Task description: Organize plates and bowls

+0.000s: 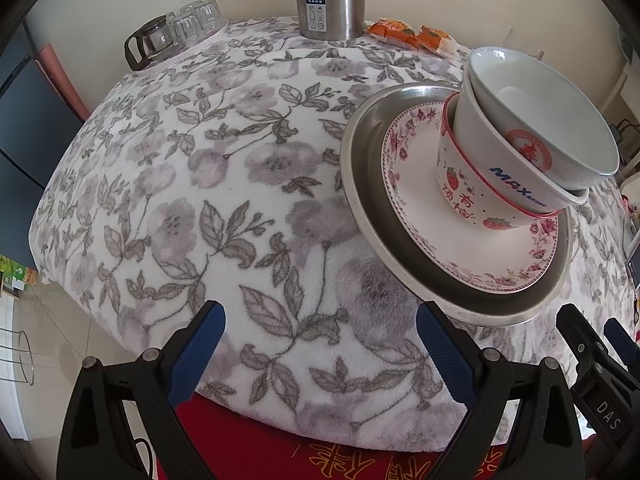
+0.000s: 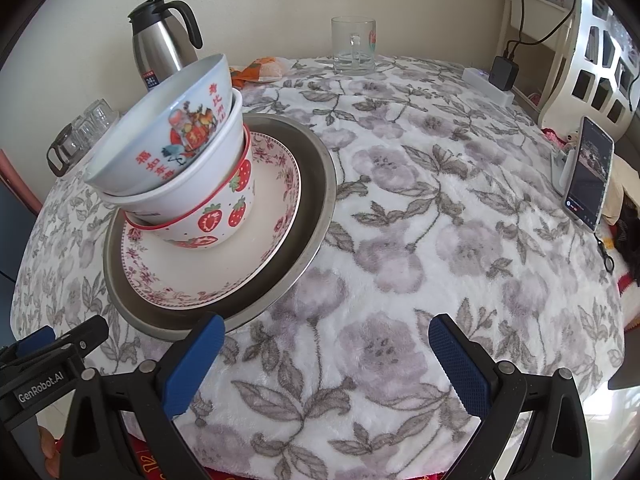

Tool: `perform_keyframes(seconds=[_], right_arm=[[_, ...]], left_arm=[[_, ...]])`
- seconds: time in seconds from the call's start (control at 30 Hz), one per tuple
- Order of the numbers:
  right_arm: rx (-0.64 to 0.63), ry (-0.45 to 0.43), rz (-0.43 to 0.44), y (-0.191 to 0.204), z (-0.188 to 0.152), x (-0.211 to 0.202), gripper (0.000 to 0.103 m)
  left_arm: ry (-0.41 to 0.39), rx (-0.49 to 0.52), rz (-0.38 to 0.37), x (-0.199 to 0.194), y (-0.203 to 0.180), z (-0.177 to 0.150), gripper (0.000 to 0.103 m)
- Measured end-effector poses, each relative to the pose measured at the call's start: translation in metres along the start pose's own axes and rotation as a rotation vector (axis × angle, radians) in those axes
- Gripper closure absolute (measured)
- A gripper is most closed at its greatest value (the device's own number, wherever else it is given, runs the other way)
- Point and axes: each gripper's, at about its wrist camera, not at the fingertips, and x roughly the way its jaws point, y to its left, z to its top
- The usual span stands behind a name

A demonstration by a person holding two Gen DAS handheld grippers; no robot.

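Both grippers (image 1: 320, 344) (image 2: 326, 346) agape beside stacked bowls (image 2: 180, 160)

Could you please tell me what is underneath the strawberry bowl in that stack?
The strawberry bowl stands on a floral-rimmed plate, which lies in a metal pan on the tablecloth. The plate's centre beneath the bowl is hidden.

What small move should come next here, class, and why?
Probably draw both grippers back: the left gripper and right gripper are open and empty, and three bowls already sit nested on the floral plate inside the metal plate.
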Motion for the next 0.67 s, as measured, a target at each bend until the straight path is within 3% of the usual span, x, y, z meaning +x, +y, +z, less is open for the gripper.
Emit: perform_keyframes(seconds=[0.67], right_arm=[[-0.002, 0.002, -0.001, 0.0008, 0.0007, 0.0009, 0.0]], left_arm=[[-0.002, -0.002, -0.002, -0.0017, -0.0012, -0.0008, 0.006]])
